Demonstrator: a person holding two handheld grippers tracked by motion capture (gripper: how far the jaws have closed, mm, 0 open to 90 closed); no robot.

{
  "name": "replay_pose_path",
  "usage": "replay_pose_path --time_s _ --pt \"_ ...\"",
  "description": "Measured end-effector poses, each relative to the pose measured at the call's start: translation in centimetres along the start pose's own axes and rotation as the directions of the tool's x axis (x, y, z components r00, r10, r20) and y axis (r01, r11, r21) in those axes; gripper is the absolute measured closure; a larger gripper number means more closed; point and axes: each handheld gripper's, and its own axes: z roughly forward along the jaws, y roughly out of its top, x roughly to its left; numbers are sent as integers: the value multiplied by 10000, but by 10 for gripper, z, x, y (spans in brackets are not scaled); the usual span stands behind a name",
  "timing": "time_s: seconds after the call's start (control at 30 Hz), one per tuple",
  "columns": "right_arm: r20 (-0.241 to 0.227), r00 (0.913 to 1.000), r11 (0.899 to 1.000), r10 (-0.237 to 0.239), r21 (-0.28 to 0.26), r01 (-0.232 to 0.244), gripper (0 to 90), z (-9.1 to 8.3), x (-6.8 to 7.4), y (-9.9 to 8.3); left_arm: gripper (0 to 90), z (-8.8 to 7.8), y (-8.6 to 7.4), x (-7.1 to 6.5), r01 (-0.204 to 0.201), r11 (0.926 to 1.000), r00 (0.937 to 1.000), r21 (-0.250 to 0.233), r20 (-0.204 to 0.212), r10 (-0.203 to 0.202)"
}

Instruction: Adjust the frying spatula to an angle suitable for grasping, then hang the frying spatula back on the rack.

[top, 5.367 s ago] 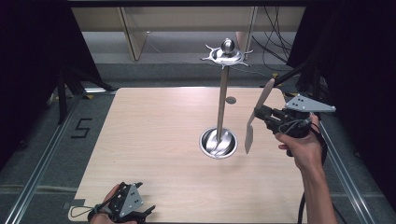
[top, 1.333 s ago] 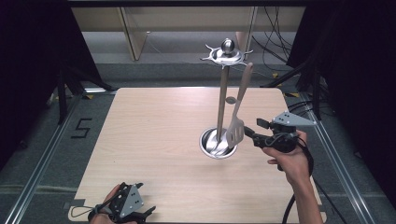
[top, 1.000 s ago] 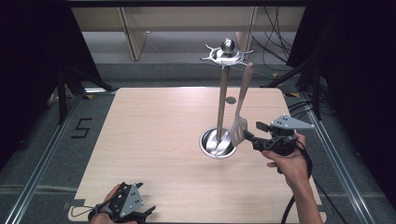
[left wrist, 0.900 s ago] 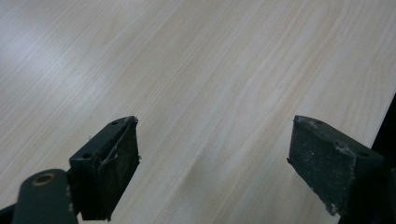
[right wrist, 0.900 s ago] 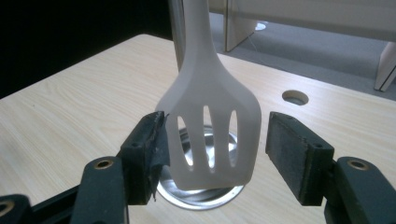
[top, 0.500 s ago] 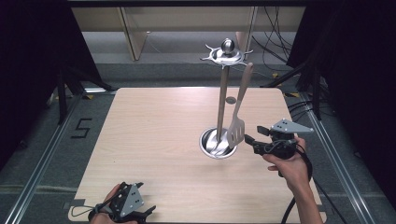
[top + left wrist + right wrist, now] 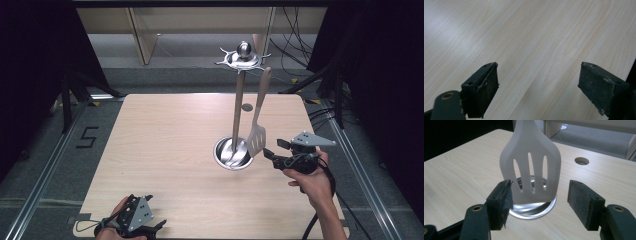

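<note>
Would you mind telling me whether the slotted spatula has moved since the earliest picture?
Yes. The slotted spatula has gone left, from the right gripper to the utensil stand, hanging beside its pole above the base.

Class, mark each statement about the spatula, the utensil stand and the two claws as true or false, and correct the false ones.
1. The slotted spatula hangs from the top of the utensil stand. True.
2. The right claw is clamped tight on the spatula blade. False: its jaws stand apart, with the blade hanging free just beyond them.
3. The left claw is open above bare table. True.
4. The spatula blade is solid, without openings. False: it has three long slots.
5. The stand's round metal base sits on the table. True.
6. The left claw is next to the stand. False: it is at the table's near edge, far from the stand.
</note>
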Motion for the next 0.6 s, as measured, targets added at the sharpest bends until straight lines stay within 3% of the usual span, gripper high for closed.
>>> replay_pose_path --time_s 0.03,0.1,0.17,0.2,0.33,0.43,0.5,0.53,0.6 --pt "201 9985 9985 -511 -193 515 366 1 -4 -1 155 0 0 0 -28 10000 10000 6 -36 28" --pt "207 9992 9994 -329 -82 331 364 0 -4 -3 155 -1 0 0 20 10000 10000 -15 -53 -21" --pt "292 9982 9986 -519 -73 522 362 0 -6 -5 155 0 0 0 15 10000 10000 -4 1 -15" --pt "-18 10000 9999 52 97 -52 361 0 -3 -7 155 -1 0 0 -42 10000 10000 15 -68 42" --pt "-161 9994 9993 307 200 -304 360 -2 -4 -14 155 -1 0 -1 -28 10000 10000 -90 -26 28" --pt "-92 10000 9998 -8 174 9 359 -3 -7 -16 154 -1 0 0 -113 9999 9999 36 -56 114" --pt "-86 9994 9989 327 324 -324 358 -5 -5 -20 156 -1 0 -1 -114 9999 9999 6 -48 114" --pt "56 9999 9997 -83 215 82 358 -5 -8 -21 156 -1 0 -1 -82 10000 10000 -20 -40 82" --pt "25 9998 9996 -186 212 185 357 -6 -9 -22 155 -1 0 -1 -88 10000 9999 -8 -48 88"
